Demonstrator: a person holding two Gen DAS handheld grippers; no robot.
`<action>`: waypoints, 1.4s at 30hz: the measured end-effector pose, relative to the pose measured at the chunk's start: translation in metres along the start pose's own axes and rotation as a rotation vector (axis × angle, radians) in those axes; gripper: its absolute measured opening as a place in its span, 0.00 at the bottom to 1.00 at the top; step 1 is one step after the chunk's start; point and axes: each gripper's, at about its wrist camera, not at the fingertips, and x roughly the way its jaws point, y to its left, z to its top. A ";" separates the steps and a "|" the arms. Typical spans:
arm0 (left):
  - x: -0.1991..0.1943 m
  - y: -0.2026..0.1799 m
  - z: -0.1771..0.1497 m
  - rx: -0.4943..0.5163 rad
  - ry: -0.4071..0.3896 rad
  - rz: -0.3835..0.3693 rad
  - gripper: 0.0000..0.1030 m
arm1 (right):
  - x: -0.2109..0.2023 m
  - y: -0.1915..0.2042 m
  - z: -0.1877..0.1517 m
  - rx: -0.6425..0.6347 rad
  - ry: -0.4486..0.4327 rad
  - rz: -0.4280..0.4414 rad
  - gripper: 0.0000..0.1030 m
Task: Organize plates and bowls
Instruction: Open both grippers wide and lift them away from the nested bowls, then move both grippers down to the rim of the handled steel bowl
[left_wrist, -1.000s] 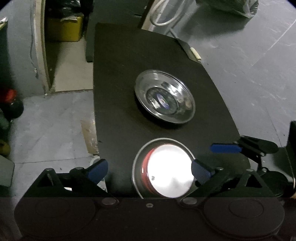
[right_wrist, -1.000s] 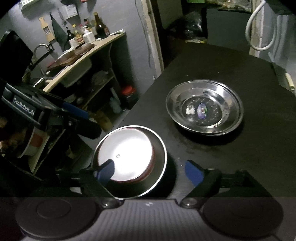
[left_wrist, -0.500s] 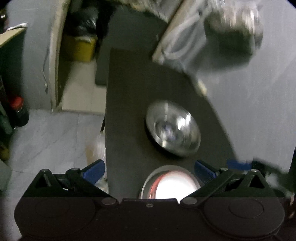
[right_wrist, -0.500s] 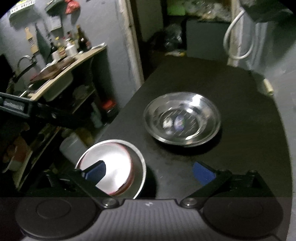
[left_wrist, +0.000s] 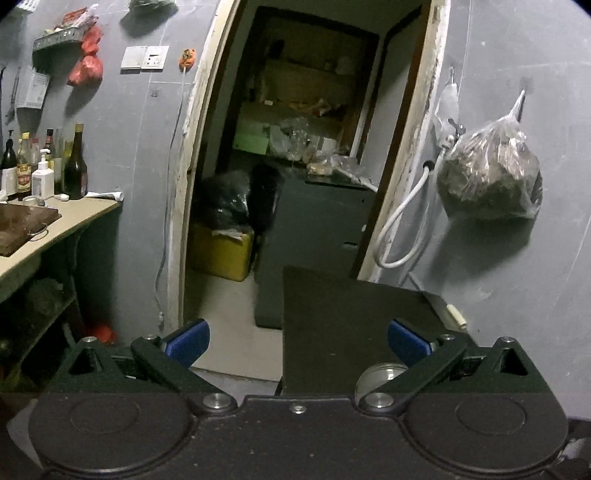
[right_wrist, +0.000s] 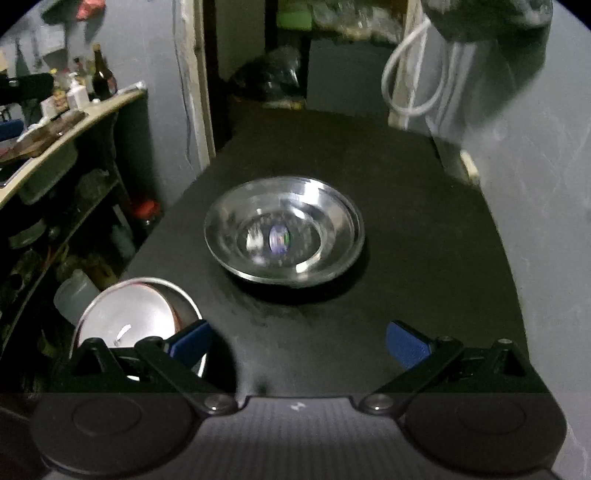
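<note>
A wide steel bowl sits in the middle of the black table. A steel plate with a red-rimmed white plate stacked inside it sits at the table's near left corner. My right gripper is open and empty, low over the table in front of the steel bowl, its left finger over the stacked plates. My left gripper is open and empty, raised and pointing at the doorway; only a sliver of a steel rim shows under its right finger.
A counter with bottles and a cutting board stands at the left. A doorway opens behind the table, with a yellow box on the floor. A white hose and a hanging plastic bag are on the right wall.
My left gripper has tilted up and back, so the table and dishes dropped out of its view. My right gripper has pulled back and up from the stacked plates.
</note>
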 end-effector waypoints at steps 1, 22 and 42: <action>0.002 0.000 0.000 -0.004 0.016 -0.007 0.99 | -0.002 0.002 0.000 -0.017 -0.029 -0.005 1.00; 0.025 0.029 -0.065 0.087 0.668 -0.062 0.96 | 0.013 0.004 0.000 -0.001 0.137 0.038 1.00; 0.042 -0.012 -0.082 0.242 0.741 -0.039 0.93 | 0.026 0.011 -0.005 -0.045 0.238 0.106 0.99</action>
